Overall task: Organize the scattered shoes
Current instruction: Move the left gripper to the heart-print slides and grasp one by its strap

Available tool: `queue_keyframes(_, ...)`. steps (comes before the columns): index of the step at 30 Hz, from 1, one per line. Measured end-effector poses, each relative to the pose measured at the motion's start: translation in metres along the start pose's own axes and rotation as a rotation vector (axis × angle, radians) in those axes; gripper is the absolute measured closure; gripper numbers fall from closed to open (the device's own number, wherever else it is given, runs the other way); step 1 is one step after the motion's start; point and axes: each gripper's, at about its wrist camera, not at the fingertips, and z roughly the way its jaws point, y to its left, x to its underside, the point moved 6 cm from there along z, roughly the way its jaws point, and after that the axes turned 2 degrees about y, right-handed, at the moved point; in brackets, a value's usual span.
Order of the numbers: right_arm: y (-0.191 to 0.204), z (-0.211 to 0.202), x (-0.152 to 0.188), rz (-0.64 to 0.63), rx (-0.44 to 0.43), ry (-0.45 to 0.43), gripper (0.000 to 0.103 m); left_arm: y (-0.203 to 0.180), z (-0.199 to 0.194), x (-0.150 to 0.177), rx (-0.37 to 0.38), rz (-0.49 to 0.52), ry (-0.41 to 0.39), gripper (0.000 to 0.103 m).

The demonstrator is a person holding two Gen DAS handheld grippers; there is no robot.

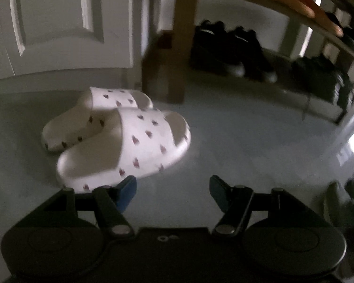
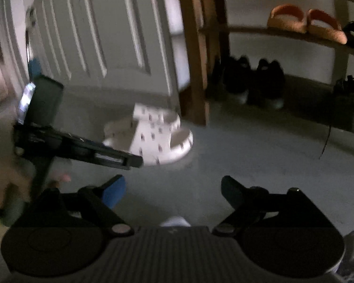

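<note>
2 white slides [image 1: 120, 139] are lying side by side on the floor [image 1: 236, 146] beside the rack post [image 1: 179, 47], toes pointing right toward the rack, while both left hand-held gripper [image 1: 172, 188] and right hand-held gripper [image 2: 173, 188] are hovering wide, empty.

White moulded foam-like slides with dark heart prints [image 1: 120, 141]: smooth, matt. Grey carpet floor [image 1: 236, 146]: soft, matt nap. Brown wooden shoe rack [image 2: 193, 70]: plain, dull finish. Orange slides [image 2: 306, 22]: matt, rubbery look. White panelled door [image 1: 59, 23]: smooth paint.
</note>
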Motion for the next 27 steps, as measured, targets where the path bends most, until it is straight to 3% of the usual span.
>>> queue_keyframes(4,0.007,0.005,-0.002,0.052,0.025,-0.063,0.005,0.018,0.027,-0.012,-0.062,-0.004,0.020,0.035)
queue_keyframes(10,0.016,0.012,-0.004,0.129,0.063,-0.157,0.005,0.038,0.062,-0.030,0.036,-0.067,0.077,0.035)
queue_keyframes(13,0.021,0.015,-0.005,0.168,0.082,-0.203,0.005,0.037,0.068,-0.037,0.043,-0.047,0.068,0.035)
queue_keyframes(14,0.019,0.018,-0.004,0.177,0.090,-0.183,0.005,0.035,0.070,-0.040,0.030,-0.028,0.061,0.035)
queue_keyframes(20,-0.004,0.065,-0.015,0.125,0.349,0.040,0.005,0.025,0.086,-0.042,0.000,0.029,0.072,0.035)
queue_keyframes(21,-0.010,0.079,-0.018,0.088,0.395,0.122,0.005,0.024,0.090,-0.042,-0.003,0.032,0.075,0.035)
queue_keyframes(25,-0.027,0.110,-0.024,0.064,0.425,0.302,0.005,0.019,0.096,-0.043,-0.026,0.047,0.069,0.035)
queue_keyframes(27,-0.036,0.116,-0.029,0.085,0.442,0.312,0.005,0.017,0.098,-0.043,-0.040,0.062,0.066,0.035)
